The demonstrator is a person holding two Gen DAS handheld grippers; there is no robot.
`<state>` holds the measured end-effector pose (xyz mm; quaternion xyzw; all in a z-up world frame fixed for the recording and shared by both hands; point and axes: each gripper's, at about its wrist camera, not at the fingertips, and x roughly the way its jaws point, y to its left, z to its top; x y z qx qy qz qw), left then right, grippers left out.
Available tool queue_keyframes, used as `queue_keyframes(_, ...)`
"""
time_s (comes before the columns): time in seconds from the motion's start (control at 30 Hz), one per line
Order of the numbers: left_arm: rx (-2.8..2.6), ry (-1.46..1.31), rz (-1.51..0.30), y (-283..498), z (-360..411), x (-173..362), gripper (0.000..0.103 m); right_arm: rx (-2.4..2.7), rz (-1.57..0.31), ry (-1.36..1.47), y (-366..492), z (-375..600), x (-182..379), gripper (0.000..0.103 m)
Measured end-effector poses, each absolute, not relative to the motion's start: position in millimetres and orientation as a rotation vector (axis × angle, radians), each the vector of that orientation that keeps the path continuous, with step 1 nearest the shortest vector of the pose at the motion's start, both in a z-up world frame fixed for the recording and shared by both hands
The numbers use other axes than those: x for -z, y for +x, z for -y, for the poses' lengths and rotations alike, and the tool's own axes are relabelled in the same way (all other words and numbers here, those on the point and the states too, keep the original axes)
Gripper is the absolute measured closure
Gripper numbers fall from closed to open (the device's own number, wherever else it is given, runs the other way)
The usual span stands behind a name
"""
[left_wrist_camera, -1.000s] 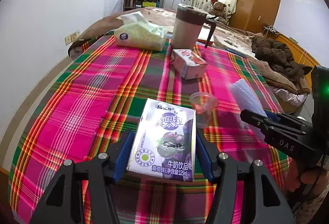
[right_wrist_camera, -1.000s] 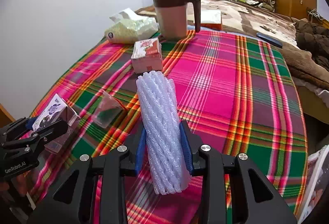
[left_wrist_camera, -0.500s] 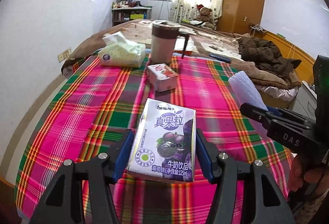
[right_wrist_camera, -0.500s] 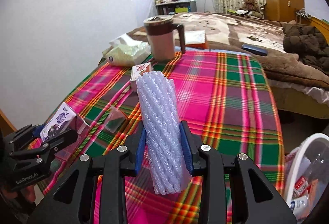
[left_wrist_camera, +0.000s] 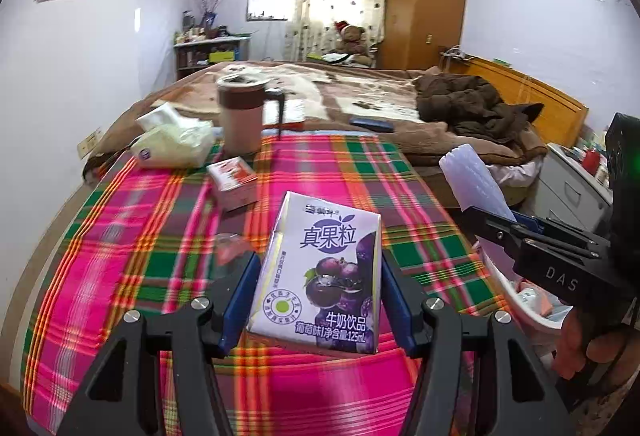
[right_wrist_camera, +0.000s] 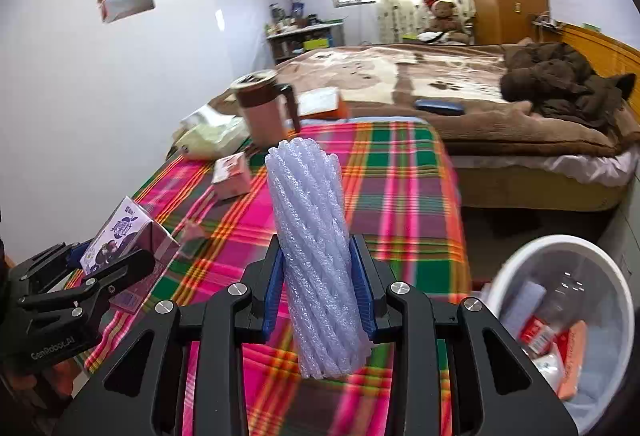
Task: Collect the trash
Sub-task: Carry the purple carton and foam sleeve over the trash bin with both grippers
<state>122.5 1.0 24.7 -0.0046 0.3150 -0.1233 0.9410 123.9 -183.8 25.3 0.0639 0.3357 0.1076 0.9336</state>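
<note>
My left gripper (left_wrist_camera: 316,296) is shut on a purple-and-white grape milk carton (left_wrist_camera: 320,272), held above the plaid tablecloth (left_wrist_camera: 140,236). It also shows in the right wrist view (right_wrist_camera: 120,236). My right gripper (right_wrist_camera: 318,292) is shut on a white foam net sleeve (right_wrist_camera: 316,260), held upright above the table's right part; the sleeve also shows in the left wrist view (left_wrist_camera: 472,180). A white trash bin (right_wrist_camera: 532,256) with several pieces of trash stands on the floor, right of the table. A small red-and-white carton (left_wrist_camera: 234,182) and a clear plastic cup (left_wrist_camera: 228,248) lie on the table.
A brown lidded mug (left_wrist_camera: 242,116) and a tissue pack (left_wrist_camera: 176,142) stand at the table's far end. Beyond is a bed (left_wrist_camera: 360,92) with a dark jacket (left_wrist_camera: 472,104). A white wall runs along the left.
Both grippers have risen and pulled back from the table with their loads. The right gripper has swung right, bringing the trash bin into its view.
</note>
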Motion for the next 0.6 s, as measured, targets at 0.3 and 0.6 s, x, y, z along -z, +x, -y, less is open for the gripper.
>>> queue_keyframes(0.3,0.358,0.029,-0.619,116.2,54.3,-33.1,0.042,-0.108,-0.643,0.163,103.1,229.8,-32.3,0.070)
queue_keyframes(0.6,0.454,0.059,-0.613,111.6,108.9,-35.3,0.042,0.009,-0.628,0.194,84.8,272.4,-33.1,0.070)
